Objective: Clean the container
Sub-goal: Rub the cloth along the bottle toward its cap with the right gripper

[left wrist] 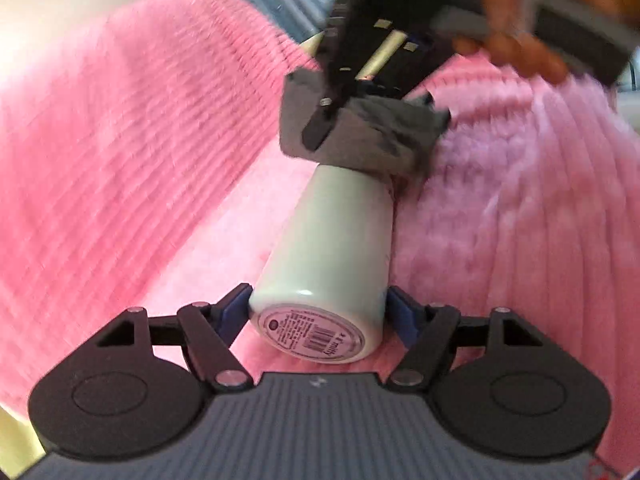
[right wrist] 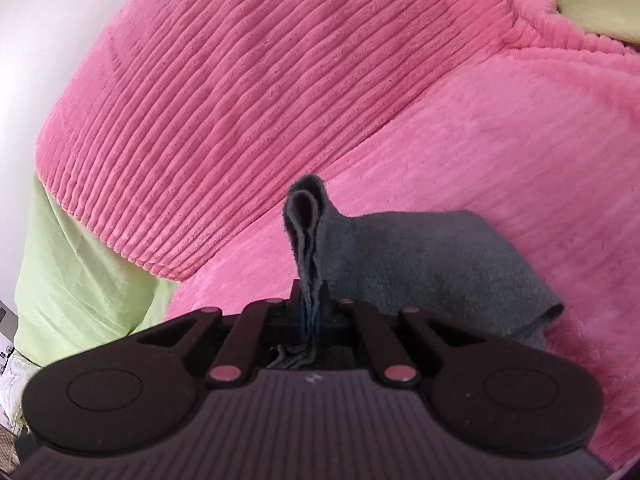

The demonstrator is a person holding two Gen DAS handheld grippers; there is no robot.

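We see our left gripper (left wrist: 318,316), fingers clamping a pale bottle's (left wrist: 336,240) base; it runs up-frame to the grey cloth (left wrist: 360,136) pinched by our right gripper (left wrist: 320,128).

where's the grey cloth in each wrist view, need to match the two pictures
Left wrist view: the grey cloth sits upper centre, draped over the far end of the pale container, pinched by the right gripper coming in from above.
Right wrist view: the cloth is centre to right of centre, folded edge clamped in the shut jaws, the rest hanging to the right; the container is not in it.
Shared landmark: the pink ribbed blanket behind the cloth in both.
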